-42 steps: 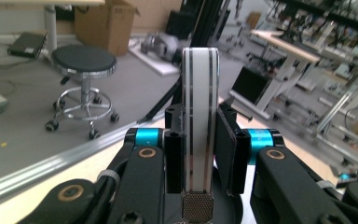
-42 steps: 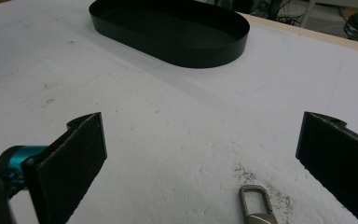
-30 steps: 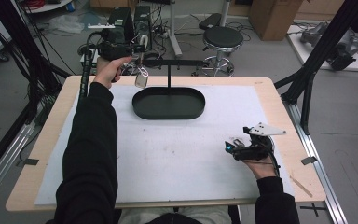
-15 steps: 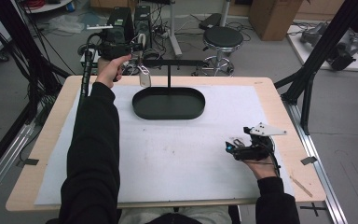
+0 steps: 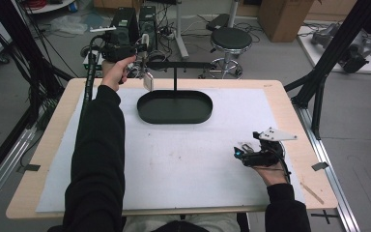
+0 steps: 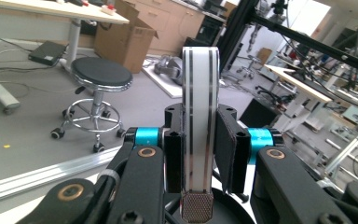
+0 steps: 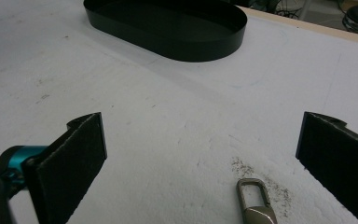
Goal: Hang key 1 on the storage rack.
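We find the left gripper [image 5: 142,48] raised at the far left of the table [image 5: 43,145], level with the left end of the bar of a black stand [image 5: 183,64]. Its jaws are clamped on a white strap [image 6: 200,116] with two dark stripes; the strap stands upright between the pads, and a metal end [image 6: 196,207] shows at its bottom. In the high view a pale tag [image 5: 148,81] hangs just below this gripper, above the left rim of the black oval tray [image 5: 174,116].

The right gripper [image 5: 244,150] rests low on the white mat [image 5: 183,169] near the table's right edge, well apart from the tray. Its jaws stand wide apart, holding nothing. A metal clasp [image 7: 255,203] lies on the mat between them, touching neither pad.
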